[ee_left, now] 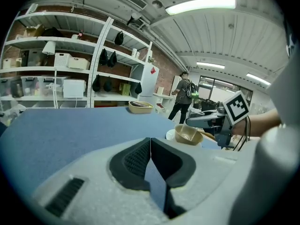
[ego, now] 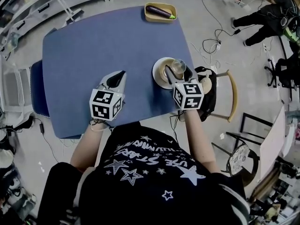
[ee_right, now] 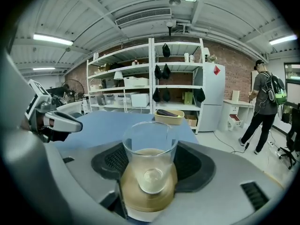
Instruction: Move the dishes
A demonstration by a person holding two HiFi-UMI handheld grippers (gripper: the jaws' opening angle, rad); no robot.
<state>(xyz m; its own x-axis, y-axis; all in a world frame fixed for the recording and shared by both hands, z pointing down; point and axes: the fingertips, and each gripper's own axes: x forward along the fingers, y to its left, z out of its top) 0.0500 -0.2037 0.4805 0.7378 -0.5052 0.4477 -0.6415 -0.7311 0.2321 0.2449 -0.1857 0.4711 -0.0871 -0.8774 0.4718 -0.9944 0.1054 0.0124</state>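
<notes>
On the blue table [ego: 93, 50] a white plate [ego: 157, 76] carries a tan bowl [ego: 165, 71]. My right gripper [ego: 178, 72] is shut on a clear glass [ego: 178, 65] that stands in or just over that bowl. In the right gripper view the glass [ee_right: 150, 149] sits between the pads [ee_right: 197, 165], with the bowl [ee_right: 129, 193] under it. The left gripper [ego: 120, 75] hovers over bare table to the left, shut and empty. Its pads [ee_left: 136, 158] meet in the left gripper view, which also shows the right gripper [ee_left: 206, 122] and the bowl [ee_left: 182, 136].
A yellow tray [ego: 161, 18] with an eggplant [ego: 158, 11] lies at the table's far edge. A wooden chair [ego: 232, 95] with a black bag [ego: 209, 86] stands right of the table and a blue chair [ego: 36, 88] left of it. Cables [ego: 211, 43] cross the floor. A person [ee_right: 265, 109] stands by the shelves.
</notes>
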